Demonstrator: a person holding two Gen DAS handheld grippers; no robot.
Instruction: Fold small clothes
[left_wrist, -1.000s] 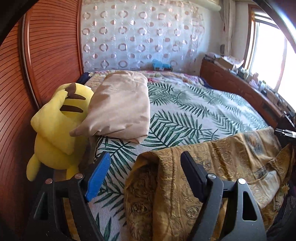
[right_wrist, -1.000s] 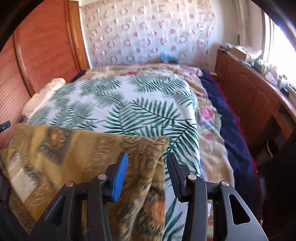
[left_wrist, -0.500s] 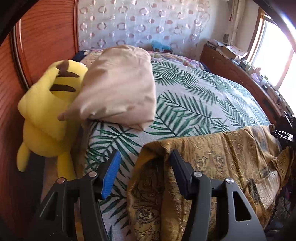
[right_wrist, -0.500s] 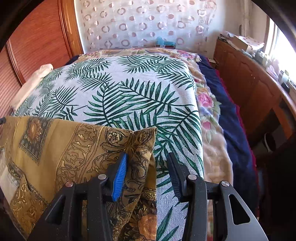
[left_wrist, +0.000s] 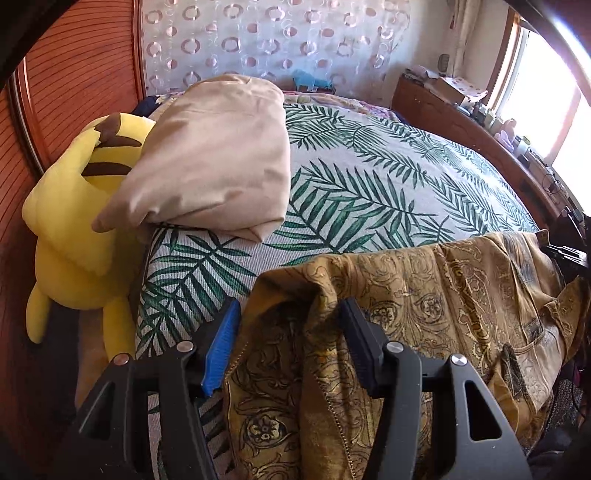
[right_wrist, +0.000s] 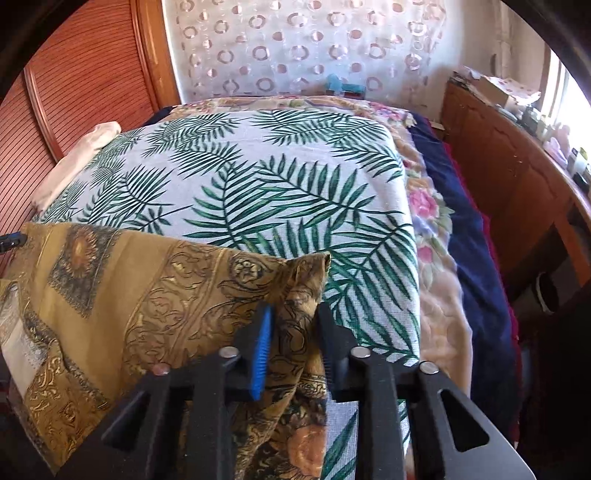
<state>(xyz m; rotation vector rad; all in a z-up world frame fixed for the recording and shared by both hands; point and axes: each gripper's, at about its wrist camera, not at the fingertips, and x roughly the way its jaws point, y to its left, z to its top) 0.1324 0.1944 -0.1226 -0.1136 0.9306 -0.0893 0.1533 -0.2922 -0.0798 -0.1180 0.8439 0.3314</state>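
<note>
The left gripper (left_wrist: 290, 325) has just been closing, and its fingers now bracket a bunched corner of the gold patterned garment (left_wrist: 443, 295); whether the pads press it cannot be told. At ten o'clock from it a yellow plush toy (left_wrist: 70, 229) leans under a beige pillow (left_wrist: 214, 155). The right gripper (right_wrist: 293, 328), also just closing, pinches the garment's opposite corner. The cloth lies across the near edge of the palm-leaf bedspread (right_wrist: 258, 166).

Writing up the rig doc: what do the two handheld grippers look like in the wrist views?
Both match: left gripper and right gripper have matte black plastic frames with triangular cutouts and silver screw heads. Each has one ribbed blue pad on the left finger and a ribbed black one opposite. No cables, markings or sleeves visible.
</note>
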